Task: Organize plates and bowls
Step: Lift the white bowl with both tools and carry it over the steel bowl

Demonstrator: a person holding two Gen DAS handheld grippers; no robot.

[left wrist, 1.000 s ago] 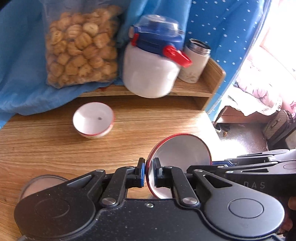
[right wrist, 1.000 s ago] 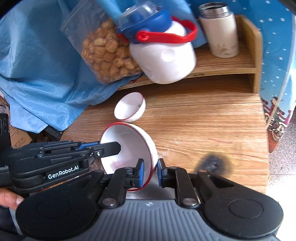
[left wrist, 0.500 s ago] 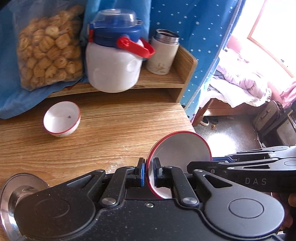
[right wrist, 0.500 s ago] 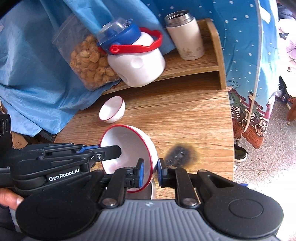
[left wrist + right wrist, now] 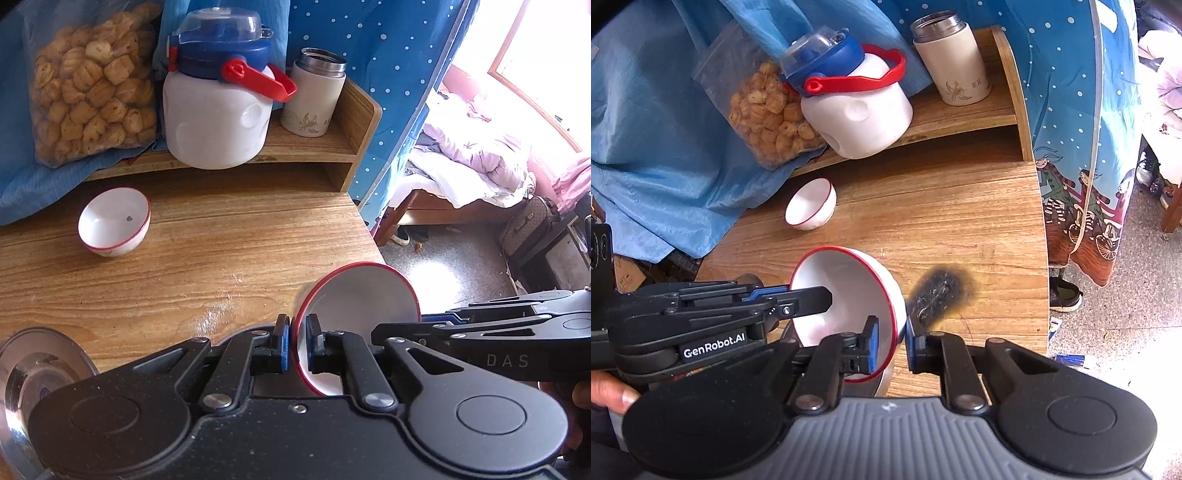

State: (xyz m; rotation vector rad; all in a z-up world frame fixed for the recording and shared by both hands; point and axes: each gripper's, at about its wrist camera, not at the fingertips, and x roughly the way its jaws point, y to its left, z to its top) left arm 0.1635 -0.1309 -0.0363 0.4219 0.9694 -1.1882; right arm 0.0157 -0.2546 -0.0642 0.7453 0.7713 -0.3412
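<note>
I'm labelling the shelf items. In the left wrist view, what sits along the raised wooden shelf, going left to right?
Bag of snacks → white jug with blue lid and red handle → cream steel-topped flask.

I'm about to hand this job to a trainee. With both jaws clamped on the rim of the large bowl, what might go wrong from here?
1. The large bowl is tilted and pinched only at its thin rim; it could slip.
2. It hangs near the table edge, so a drop may reach the floor.
3. The steel plate lies close below; lowering carelessly could knock it.
</note>
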